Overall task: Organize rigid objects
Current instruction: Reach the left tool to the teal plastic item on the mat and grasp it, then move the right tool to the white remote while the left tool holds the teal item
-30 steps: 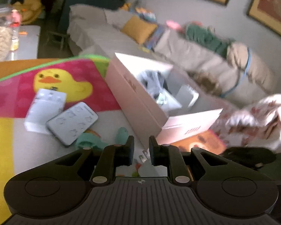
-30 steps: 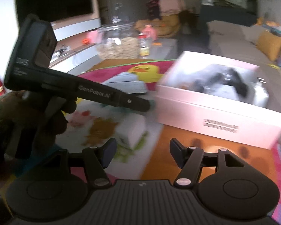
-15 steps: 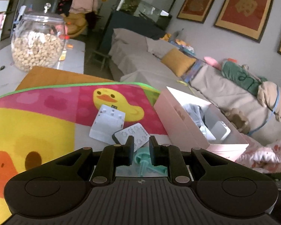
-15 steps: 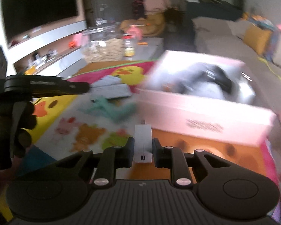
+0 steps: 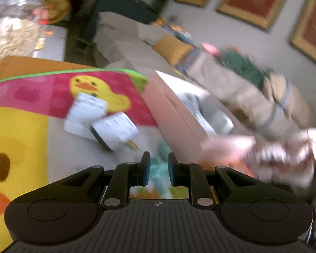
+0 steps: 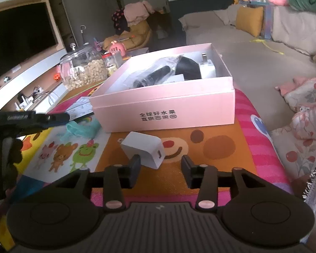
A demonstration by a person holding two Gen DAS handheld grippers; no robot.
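Observation:
A pink open box (image 6: 170, 107) sits on the colourful play mat (image 6: 217, 147) and holds dark and white items. A white charger plug (image 6: 143, 150) lies on the mat in front of it. My right gripper (image 6: 160, 166) is open, and its left finger touches the plug. My left gripper (image 5: 158, 165) is nearly shut and empty, just above a teal plastic piece (image 5: 160, 166), which also shows in the right wrist view (image 6: 82, 127). A white power strip (image 5: 85, 111) and a grey remote (image 5: 115, 129) lie to its left. The box also shows in the left wrist view (image 5: 174, 113), blurred.
A glass jar of nuts (image 6: 82, 69) stands behind the mat. A sofa with cushions (image 6: 250, 21) runs along the right. A patterned blanket (image 6: 305, 113) lies at the mat's right edge. A TV (image 6: 19, 33) hangs at the left.
My right gripper was shut on the white plug half a second ago and has opened; the plug now lies on the mat. My left gripper has swung down toward the teal piece.

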